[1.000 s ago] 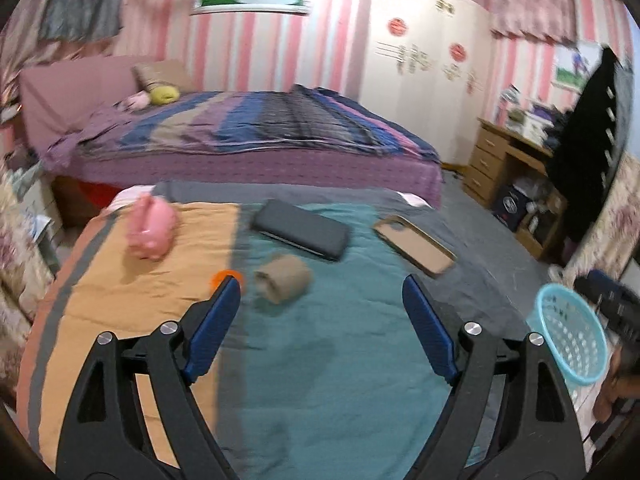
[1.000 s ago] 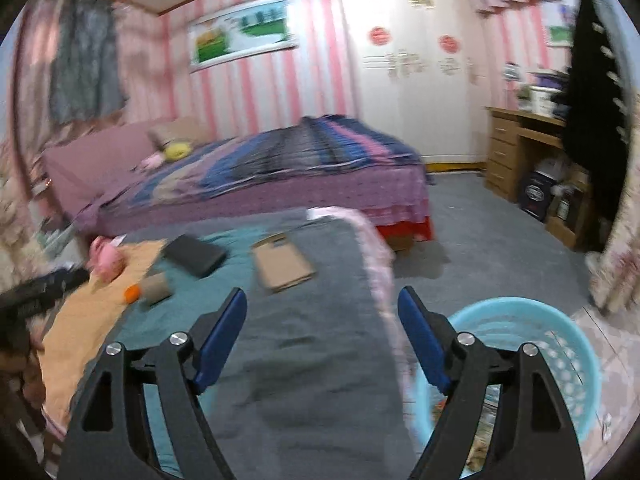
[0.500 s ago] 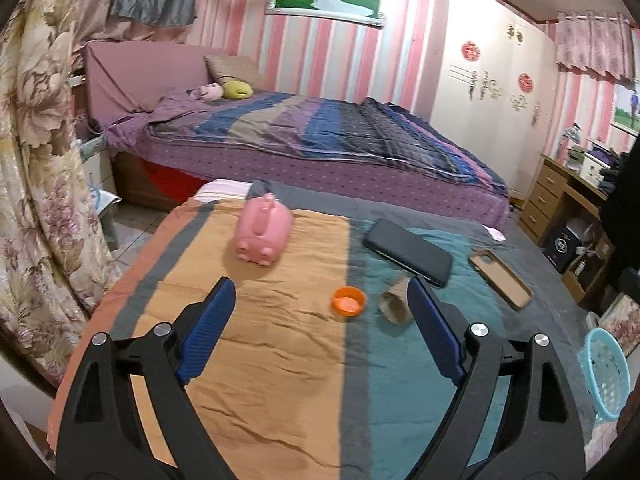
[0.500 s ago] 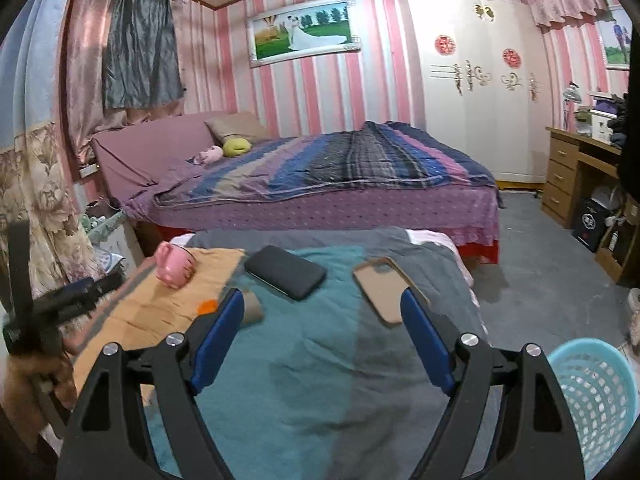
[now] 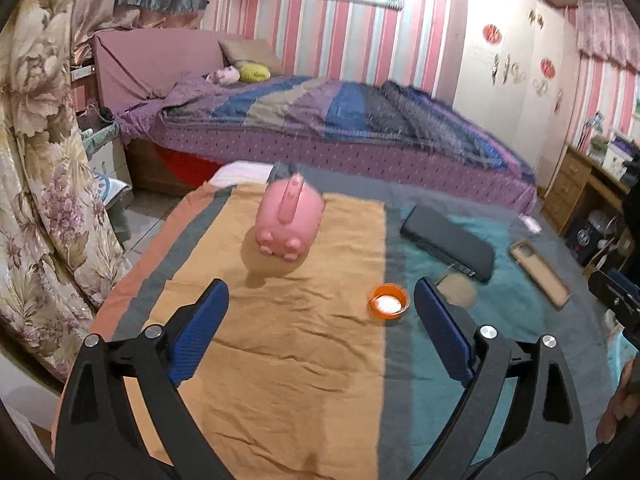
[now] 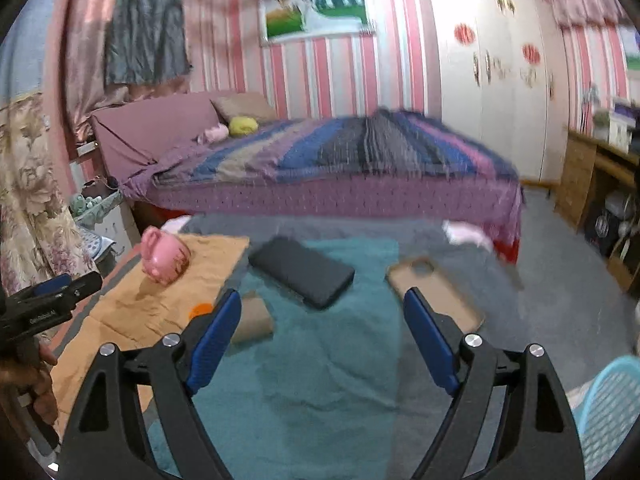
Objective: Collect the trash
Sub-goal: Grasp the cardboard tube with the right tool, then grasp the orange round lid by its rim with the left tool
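Observation:
An orange bottle cap (image 5: 389, 303) and a brown cardboard tube (image 5: 458, 289) lie on the cloth-covered table (image 5: 280, 360). My left gripper (image 5: 320, 328) is open and empty above the orange stripe, the cap just inside its right finger. My right gripper (image 6: 322, 332) is open and empty above the teal stripe. In the right wrist view the tube (image 6: 253, 316) and the cap (image 6: 200, 309) lie by its left finger. The blue trash basket (image 6: 612, 412) is at the lower right.
A pink piggy bank (image 5: 289, 220), a black case (image 5: 448, 248) and a tan phone case (image 5: 540, 272) also lie on the table. A bed (image 5: 340, 120) stands behind, a floral curtain (image 5: 36, 200) on the left, a wooden desk (image 5: 580, 188) on the right.
Both grippers have swung left and moved closer over the table. The piggy bank and cap have come toward the middle of the left view. The basket has left the left view.

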### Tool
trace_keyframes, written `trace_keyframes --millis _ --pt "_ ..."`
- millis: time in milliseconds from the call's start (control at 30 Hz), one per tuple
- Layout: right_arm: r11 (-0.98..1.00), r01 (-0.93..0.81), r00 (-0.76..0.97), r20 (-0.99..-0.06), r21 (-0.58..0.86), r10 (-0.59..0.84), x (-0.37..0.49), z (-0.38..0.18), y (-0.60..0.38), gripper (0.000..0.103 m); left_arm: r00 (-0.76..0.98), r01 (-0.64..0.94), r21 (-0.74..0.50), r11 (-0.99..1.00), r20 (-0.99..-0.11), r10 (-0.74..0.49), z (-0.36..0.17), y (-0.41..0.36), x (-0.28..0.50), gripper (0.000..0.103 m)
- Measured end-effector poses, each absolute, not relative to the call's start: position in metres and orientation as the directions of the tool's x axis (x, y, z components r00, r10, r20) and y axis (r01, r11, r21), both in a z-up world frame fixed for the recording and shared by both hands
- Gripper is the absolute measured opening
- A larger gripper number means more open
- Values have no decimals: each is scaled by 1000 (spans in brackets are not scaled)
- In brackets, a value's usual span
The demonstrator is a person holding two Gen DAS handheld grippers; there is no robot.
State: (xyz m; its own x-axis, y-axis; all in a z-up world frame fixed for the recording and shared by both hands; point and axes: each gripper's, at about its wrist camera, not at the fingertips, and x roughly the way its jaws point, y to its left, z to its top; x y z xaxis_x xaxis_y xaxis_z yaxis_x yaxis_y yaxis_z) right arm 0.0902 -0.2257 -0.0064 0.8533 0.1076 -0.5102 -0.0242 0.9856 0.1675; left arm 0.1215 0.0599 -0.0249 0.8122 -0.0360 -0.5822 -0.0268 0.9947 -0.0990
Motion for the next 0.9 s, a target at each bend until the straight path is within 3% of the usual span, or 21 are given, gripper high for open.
trace_keyframes --millis 233,500,667,700,767,900 --pt "972 -165 770 -593 170 234 140 -36 -176 82 757 -67 -117 991 -653 -25 -50 71 145 91" --pt "971 -225 693 -687 81 218 181 -77 -140 82 728 -38 -65 997 -686 -18 -67 64 161 91" --pt "963 -247 637 -731 106 243 197 -99 -136 81 710 -27 -76 997 -703 -35 -77 62 177 91" --pt "961 -247 622 -740 123 255 200 -102 -136 78 707 -24 -81 996 -706 -41 -78 61 179 91" --pt "957 -255 616 -739 141 273 201 -104 -136 56 702 -16 -83 996 -710 -48 -80 57 184 91" --pt "956 -259 636 -721 136 275 194 -98 -142 52 695 14 -81 997 -716 -68 -83 47 189 91"
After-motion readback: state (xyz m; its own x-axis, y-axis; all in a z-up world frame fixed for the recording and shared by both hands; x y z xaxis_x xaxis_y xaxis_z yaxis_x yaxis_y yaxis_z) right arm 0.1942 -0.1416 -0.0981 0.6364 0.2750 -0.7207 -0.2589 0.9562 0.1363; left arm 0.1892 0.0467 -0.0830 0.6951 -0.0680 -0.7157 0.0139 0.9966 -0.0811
